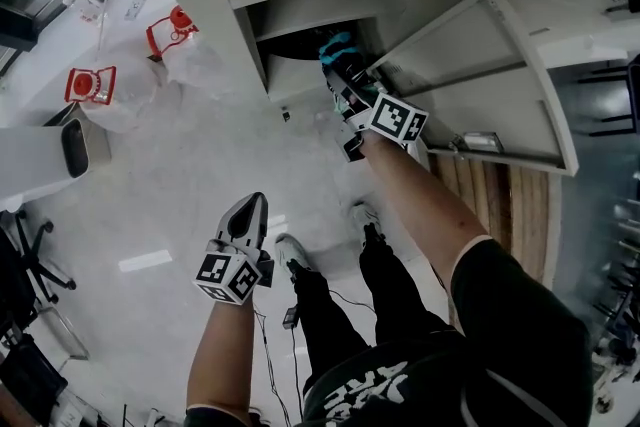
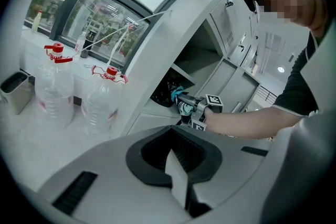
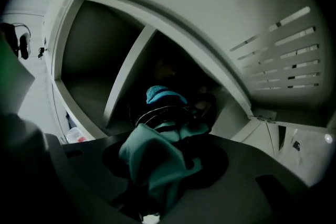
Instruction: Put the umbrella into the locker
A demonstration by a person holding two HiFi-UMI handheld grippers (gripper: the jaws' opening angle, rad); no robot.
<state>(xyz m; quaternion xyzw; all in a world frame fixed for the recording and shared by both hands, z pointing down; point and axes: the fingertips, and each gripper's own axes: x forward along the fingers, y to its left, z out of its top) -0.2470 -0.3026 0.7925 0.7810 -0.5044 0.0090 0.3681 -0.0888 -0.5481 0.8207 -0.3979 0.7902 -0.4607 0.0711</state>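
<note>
A folded teal and black umbrella is clamped in my right gripper, its tip poking into the dark open compartment of the grey locker. The locker door stands swung open to the right. In the right gripper view the umbrella fills the jaws, its teal cloth bunched and its far end inside the compartment. The left gripper view shows the umbrella at the locker mouth. My left gripper hangs low above the floor, away from the locker, its jaws together and holding nothing.
Two clear water jugs with red caps stand on the floor left of the locker, beside a grey bin. An office chair base is at the far left. The person's shoes and a cable lie below.
</note>
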